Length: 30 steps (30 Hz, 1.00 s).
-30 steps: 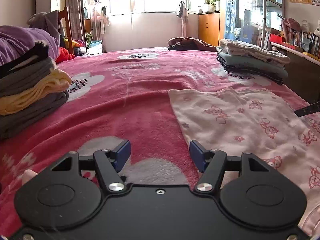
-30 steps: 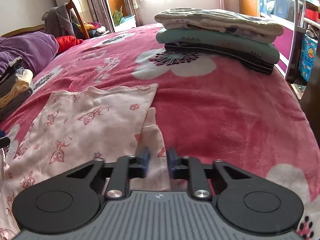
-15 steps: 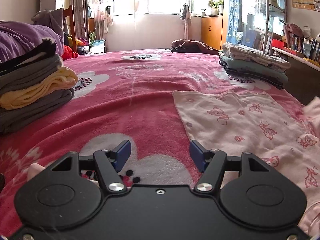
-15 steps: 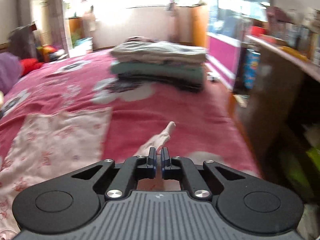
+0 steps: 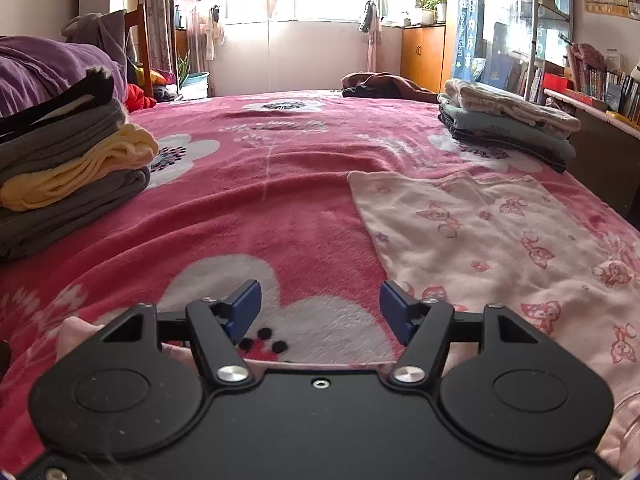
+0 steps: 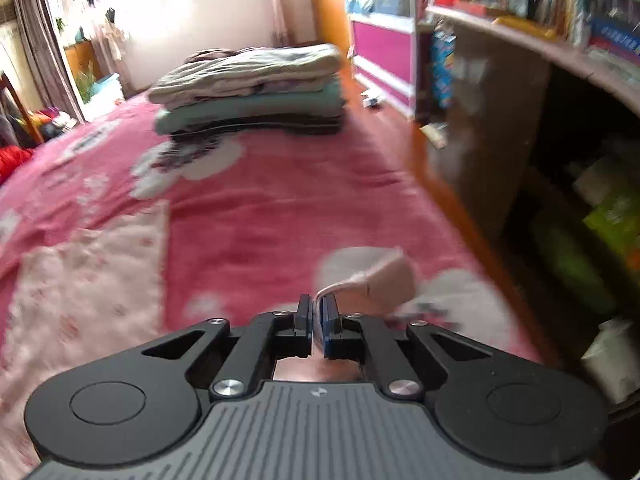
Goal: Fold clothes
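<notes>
Left wrist view: the left gripper (image 5: 320, 312) hangs low over the pink flowered blanket (image 5: 256, 216) on the bed, its jaws spread wide with nothing between them. To the right of the jaws, the pale pink printed garment (image 5: 492, 236) lies spread flat on the blanket. A folded stack of grey and yellow clothes (image 5: 68, 172) sits at the left edge, and a second folded stack (image 5: 508, 124) sits far right, near a bookshelf (image 5: 600, 84).

Right wrist view: the picture is blurred by motion. The right gripper (image 6: 316, 316) has its jaws clenched on a pink sleeve cuff (image 6: 384, 280), which sticks out just past the tips above the blanket (image 6: 280, 208). The garment's body (image 6: 88, 280) lies flat to the left. The folded stack (image 6: 252, 88) rests ahead, with shelving (image 6: 540, 40) at the right.
</notes>
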### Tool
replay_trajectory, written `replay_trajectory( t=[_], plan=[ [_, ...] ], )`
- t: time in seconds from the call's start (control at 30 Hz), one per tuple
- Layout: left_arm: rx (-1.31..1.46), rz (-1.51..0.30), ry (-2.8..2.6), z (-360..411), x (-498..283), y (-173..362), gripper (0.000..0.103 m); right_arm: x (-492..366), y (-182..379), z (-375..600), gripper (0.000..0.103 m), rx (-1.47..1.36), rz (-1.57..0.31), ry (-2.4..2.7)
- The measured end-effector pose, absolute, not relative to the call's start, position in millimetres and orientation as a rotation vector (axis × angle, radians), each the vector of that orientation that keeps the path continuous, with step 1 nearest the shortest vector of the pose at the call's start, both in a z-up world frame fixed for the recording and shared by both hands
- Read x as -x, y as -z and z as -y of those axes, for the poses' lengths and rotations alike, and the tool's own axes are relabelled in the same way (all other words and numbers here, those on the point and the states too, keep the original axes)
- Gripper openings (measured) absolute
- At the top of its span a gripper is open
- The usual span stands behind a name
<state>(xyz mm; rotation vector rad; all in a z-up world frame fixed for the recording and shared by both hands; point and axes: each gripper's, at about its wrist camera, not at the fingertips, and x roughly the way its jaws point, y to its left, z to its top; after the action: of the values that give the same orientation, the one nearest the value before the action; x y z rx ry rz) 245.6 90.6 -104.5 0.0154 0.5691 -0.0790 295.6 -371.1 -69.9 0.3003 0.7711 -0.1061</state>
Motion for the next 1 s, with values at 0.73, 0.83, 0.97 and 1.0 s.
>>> replay_trajectory(
  t=[0.73,0.83,0.97,1.0],
  plan=[
    [-0.137,-0.635,0.096,-69,-259,128,0.065,-300,129,464,0.041,-0.552,-0.627,-0.109],
    [-0.147,-0.640,0.094,-66,-260,130,0.066,-316,129,457,0.049,-0.487,-0.649,-0.137],
    [-0.141,-0.640,0.098,-65,-264,131,0.067,-326,133,457,0.037,-0.444,-0.684,-0.174],
    [-0.138,-0.641,0.100,-66,-264,131,0.067,-325,131,457,0.028,-0.441,-0.683,-0.176]
  ],
)
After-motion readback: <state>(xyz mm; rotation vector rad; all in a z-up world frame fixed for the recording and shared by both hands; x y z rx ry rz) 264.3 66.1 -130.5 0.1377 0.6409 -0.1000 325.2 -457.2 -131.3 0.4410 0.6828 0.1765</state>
